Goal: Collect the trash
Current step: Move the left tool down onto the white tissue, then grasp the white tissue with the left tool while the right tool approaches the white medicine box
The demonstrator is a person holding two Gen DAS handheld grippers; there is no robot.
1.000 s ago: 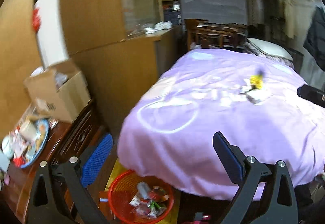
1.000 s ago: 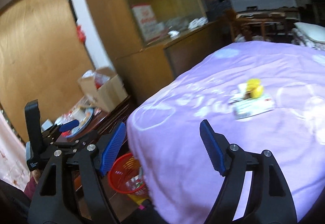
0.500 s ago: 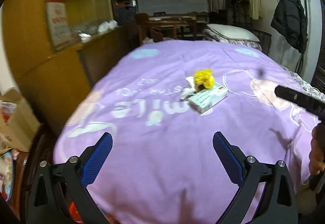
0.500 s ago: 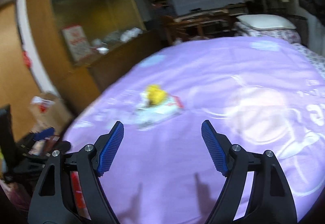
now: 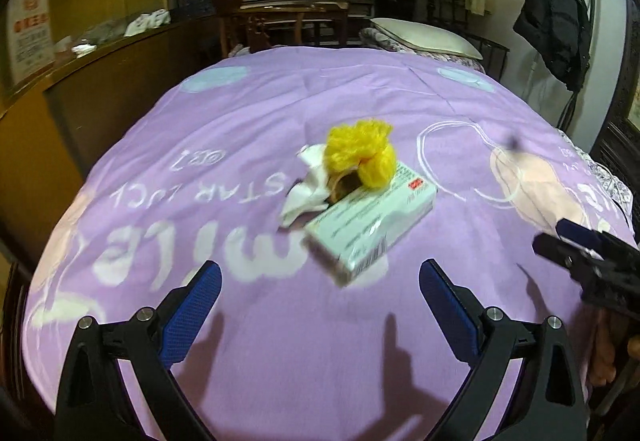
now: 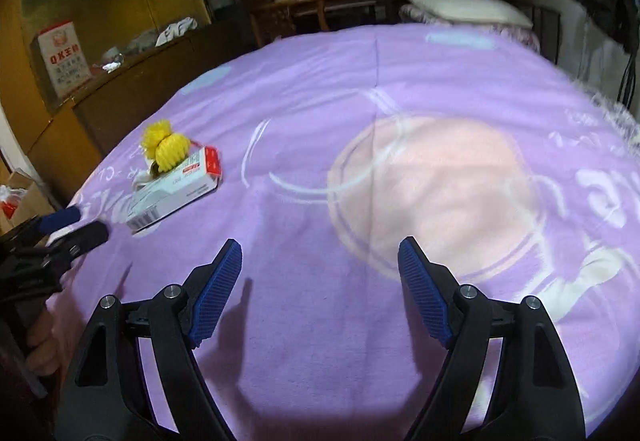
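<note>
A small pile of trash lies on the purple bedspread: a white cardboard box, a yellow foam net, a crumpled white tissue and a brown scrap. My left gripper is open and empty, just short of the box. My right gripper is open and empty over the bedspread, with the box and yellow net to its far left. The left gripper's fingertips show at the right wrist view's left edge.
A wooden cabinet runs along the bed's left side. A pillow lies at the bed's far end, with wooden furniture behind. A dark jacket hangs at the right. A cardboard box sits on the left.
Both grippers have swung from the bed's left edge, away from the red basket on the floor, onto the bedspread. The left gripper has closed in on the trash pile. Both stay open.
</note>
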